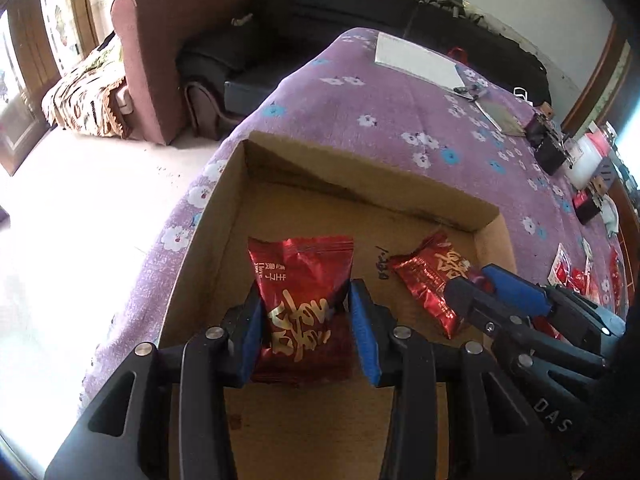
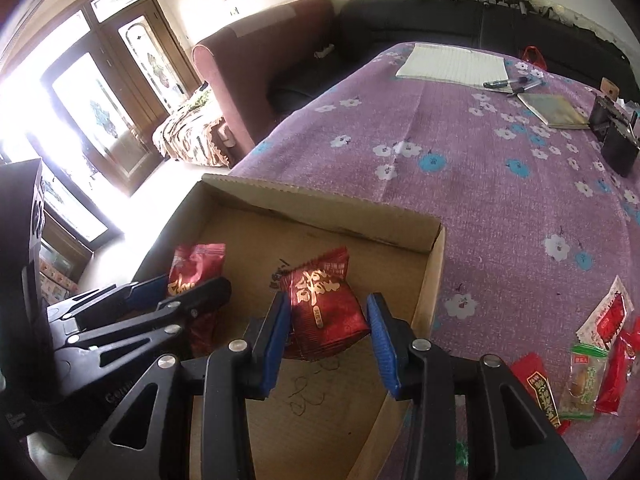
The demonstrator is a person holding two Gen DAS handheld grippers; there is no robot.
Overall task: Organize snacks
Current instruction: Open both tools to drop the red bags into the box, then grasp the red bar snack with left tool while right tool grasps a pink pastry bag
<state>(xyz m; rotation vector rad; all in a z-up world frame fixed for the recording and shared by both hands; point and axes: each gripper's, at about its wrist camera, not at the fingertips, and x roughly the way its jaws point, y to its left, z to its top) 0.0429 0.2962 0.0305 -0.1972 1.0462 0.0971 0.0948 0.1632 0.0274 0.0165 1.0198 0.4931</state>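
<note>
Reaching into the cardboard box (image 1: 224,208), both grippers point down at its floor. Left gripper (image 1: 306,320), lower centre of its own view: narrow jaws with a red packet (image 1: 300,280) between the blue pads; the left pad meets the foil, while the right pad stands just beside it, so a firm grip cannot be confirmed. The packet's lower end rests on the box floor. Right gripper (image 2: 330,334), lower centre of its view: jaws set somewhat wider around a second red packet (image 2: 324,312); the left pad touches it and a gap shows at the right pad. No earlier frame is supplied. This packet lies tilted on the box floor, right of the first. Box position: near edge of a bench covered by a purple flowered cloth (image 2: 500,208). Loose snacks (image 2: 584,360) lie on the cloth at the lower right of the right view, outside the box. A notepad (image 2: 452,62) sits at the far end.
</note>
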